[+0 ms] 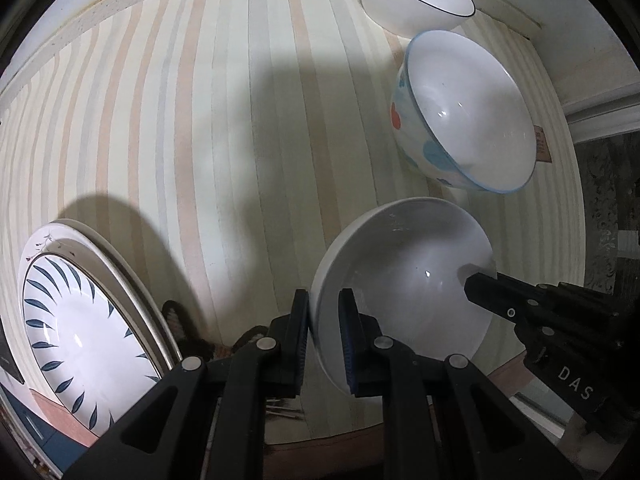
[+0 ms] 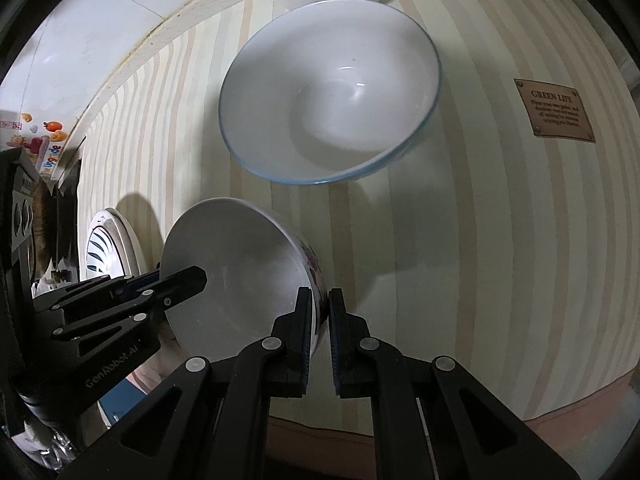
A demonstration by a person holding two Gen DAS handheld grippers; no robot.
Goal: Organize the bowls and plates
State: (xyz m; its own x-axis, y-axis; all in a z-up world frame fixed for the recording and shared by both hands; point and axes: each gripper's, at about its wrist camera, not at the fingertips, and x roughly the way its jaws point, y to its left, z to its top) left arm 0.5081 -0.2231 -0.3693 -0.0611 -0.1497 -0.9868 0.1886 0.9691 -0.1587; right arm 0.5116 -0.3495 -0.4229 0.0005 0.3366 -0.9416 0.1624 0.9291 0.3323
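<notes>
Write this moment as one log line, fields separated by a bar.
left gripper: shut on white bowl rim | right gripper: shut on opposite rim | blue-rimmed bowl: ahead on tablecloth

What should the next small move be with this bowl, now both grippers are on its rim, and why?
Probably carry the white bowl forward over the blue-rimmed bowl and lower it in. The left gripper and right gripper each pinch its rim on opposite sides, and that larger bowl sits open just beyond.

Striped tablecloth (image 1: pixel 208 120) — blue-leaf plate (image 1: pixel 84 344), white bowl (image 1: pixel 408 292).
</notes>
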